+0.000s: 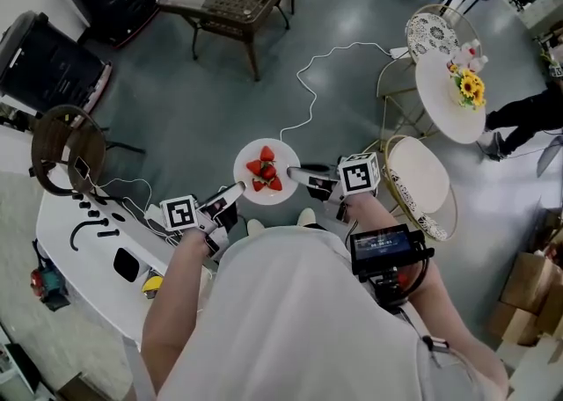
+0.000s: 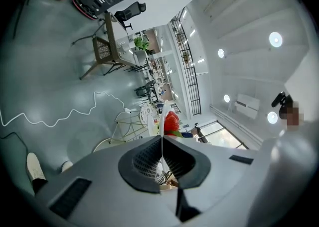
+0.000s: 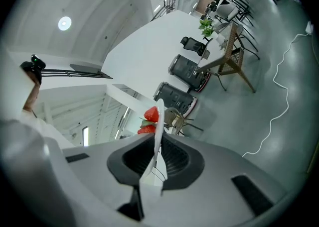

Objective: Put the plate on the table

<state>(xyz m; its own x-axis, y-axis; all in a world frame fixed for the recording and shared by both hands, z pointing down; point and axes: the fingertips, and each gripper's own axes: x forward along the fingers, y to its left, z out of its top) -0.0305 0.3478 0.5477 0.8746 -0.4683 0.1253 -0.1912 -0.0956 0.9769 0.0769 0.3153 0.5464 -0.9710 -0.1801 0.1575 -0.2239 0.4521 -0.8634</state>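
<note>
The plate (image 1: 287, 160) hangs between left tongs (image 1: 234, 190) and right tongs (image 1: 296, 172), both clenched on its rim.

Left gripper (image 1: 234, 189) and right gripper (image 1: 296, 171) held forward, both arms bent, jaws clamped on plate (image 1: 244, 172) rim

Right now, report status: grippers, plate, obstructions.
Grippers: left gripper and right gripper both shut on plate rim, opposite sides. The plate, strawberries aboard, in the air over floor, on no table. To the right, cream chair beside round table.
</note>
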